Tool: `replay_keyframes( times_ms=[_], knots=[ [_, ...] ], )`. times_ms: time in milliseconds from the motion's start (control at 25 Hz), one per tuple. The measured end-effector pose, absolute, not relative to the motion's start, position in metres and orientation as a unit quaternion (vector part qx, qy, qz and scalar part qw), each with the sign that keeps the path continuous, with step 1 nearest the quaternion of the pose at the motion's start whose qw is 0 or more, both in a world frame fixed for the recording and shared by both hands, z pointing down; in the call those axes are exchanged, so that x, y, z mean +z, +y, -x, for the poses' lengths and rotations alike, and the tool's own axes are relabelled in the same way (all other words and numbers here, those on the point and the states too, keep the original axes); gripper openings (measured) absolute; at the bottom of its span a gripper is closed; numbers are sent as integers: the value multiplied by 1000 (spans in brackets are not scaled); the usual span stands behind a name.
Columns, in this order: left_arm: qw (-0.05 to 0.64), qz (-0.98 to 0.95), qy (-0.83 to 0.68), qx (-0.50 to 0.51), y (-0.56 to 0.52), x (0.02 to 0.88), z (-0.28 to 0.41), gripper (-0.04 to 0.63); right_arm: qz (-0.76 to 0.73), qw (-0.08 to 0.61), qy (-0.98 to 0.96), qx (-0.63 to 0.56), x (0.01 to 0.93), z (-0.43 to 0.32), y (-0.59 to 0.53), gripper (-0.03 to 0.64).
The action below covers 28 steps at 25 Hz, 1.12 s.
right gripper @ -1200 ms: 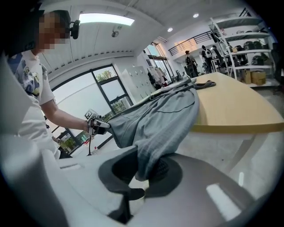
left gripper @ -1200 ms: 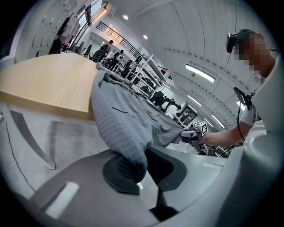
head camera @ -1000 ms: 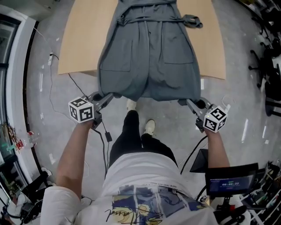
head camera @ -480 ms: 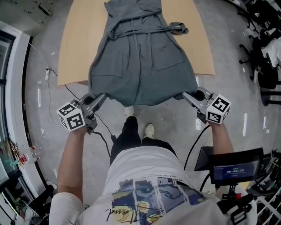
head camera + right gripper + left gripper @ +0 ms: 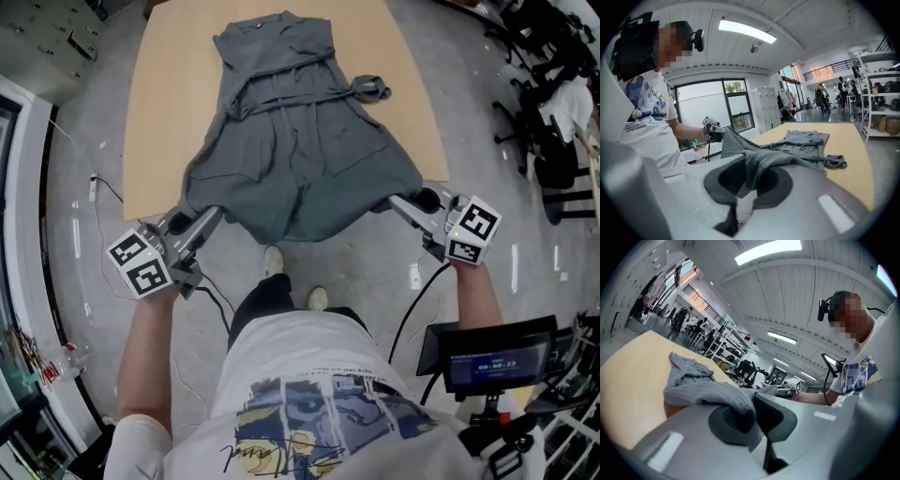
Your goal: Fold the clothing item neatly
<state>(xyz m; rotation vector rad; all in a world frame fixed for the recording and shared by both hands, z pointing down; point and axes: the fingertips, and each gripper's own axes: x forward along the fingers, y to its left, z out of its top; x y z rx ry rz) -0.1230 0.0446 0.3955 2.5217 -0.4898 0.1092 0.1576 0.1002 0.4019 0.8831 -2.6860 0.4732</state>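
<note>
A grey sleeveless dress (image 5: 300, 150) with a tied waist belt lies lengthwise on the light wooden table (image 5: 169, 94), its collar at the far end. Its hem hangs off the near edge, stretched between both grippers. My left gripper (image 5: 208, 217) is shut on the hem's left corner (image 5: 736, 404). My right gripper (image 5: 401, 203) is shut on the hem's right corner (image 5: 757, 171). Both corners are held up off the table, level with each other. In the right gripper view the dress (image 5: 801, 145) runs away across the table, and the left gripper (image 5: 712, 131) shows beyond it.
The belt's loose end (image 5: 373, 89) lies on the table right of the dress. Office chairs (image 5: 539, 84) stand at the right. Cables (image 5: 220, 300) trail on the grey floor near the person's feet. A screen on a stand (image 5: 492, 356) sits at the lower right.
Both grippers have risen with the hem corners, lifting the hem up beside the table's near edge. More of the dress's far end has come into the head view.
</note>
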Motion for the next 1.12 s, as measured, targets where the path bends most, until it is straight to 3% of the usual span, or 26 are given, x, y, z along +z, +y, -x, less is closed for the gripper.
replay_keyframes(
  times_ms=[1120],
  knots=[
    [216, -957, -196, -5, -132, 308, 125, 23, -321, 115, -937, 80, 310, -167, -86, 21]
  ],
)
